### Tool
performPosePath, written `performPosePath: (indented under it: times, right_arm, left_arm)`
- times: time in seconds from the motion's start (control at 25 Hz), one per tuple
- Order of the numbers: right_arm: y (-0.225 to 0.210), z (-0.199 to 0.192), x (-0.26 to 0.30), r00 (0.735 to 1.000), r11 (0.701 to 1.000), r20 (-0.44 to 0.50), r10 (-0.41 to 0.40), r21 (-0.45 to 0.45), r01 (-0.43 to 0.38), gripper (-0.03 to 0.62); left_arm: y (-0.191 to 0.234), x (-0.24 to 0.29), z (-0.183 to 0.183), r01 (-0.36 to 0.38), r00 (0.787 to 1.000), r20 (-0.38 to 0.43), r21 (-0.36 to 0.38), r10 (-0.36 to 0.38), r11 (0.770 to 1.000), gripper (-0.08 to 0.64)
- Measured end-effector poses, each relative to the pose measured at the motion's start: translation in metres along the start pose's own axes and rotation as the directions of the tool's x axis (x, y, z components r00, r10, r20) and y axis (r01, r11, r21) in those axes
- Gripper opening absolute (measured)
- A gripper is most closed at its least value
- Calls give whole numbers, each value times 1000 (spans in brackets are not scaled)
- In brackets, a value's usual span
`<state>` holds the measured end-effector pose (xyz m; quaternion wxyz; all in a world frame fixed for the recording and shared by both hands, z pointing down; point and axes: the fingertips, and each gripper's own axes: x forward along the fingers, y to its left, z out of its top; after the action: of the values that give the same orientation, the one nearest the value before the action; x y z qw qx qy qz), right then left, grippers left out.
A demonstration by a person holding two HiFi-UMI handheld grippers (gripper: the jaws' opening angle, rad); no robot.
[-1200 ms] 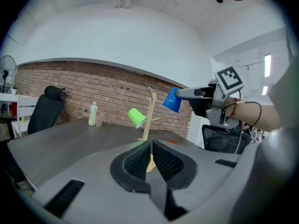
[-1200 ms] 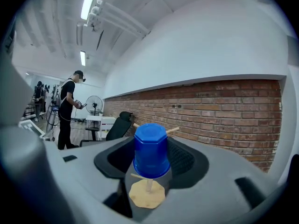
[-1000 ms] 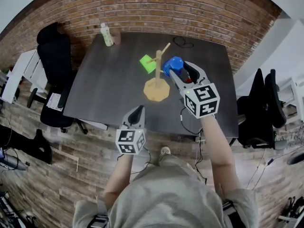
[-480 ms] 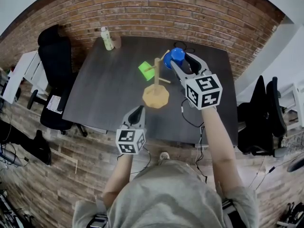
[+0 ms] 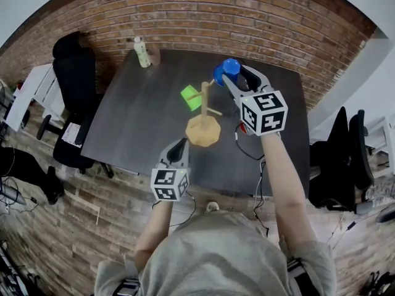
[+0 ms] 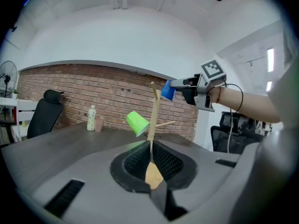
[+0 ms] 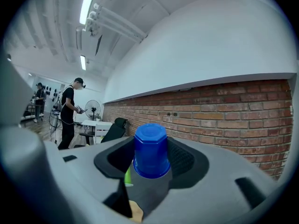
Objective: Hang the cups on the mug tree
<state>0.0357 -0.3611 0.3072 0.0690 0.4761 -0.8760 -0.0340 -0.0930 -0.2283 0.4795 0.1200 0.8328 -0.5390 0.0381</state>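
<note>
The right hand-held gripper [image 5: 236,84] is clamped on the blue cup [image 5: 227,71], level with and just right of the mug tree [image 5: 205,103] top; a green cup [image 5: 191,97] hangs on the tree's left. This looks like the hanging step for the second cup. Next it probably has to be guided onto the free peg [image 5: 215,111]. The left hand-held gripper [image 5: 179,145] is closed and empty, on the tree's near side.

right gripper view: green cup [image 7: 127,175] mostly hidden bhd blue cup [image 7: 150,149]

Blue cup [image 5: 228,69] (clamped in right tool [image 5: 235,79]) lifted, now beside mug tree [image 5: 203,130] top
</note>
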Motion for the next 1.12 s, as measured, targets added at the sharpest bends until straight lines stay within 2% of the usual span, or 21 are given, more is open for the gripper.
performPosePath:
  times: [0.32, 0.6, 1.12]
  right_arm:
    - [-2, -1, 11, 999, 999, -4, 43, 10, -43, 219]
    - [-10, -6, 17, 998, 995, 9, 65, 79, -65, 222]
    - [-10, -17, 29, 994, 988, -2, 110, 112, -109, 245]
  left_arm:
    - [0, 13, 1, -8, 1000, -2, 1, 8, 1000, 17]
    - [-5, 24, -1, -1, 1000, -9, 3, 1, 1000, 17]
    - [-5, 33, -3, -8, 1000, -20, 4, 8, 1000, 17]
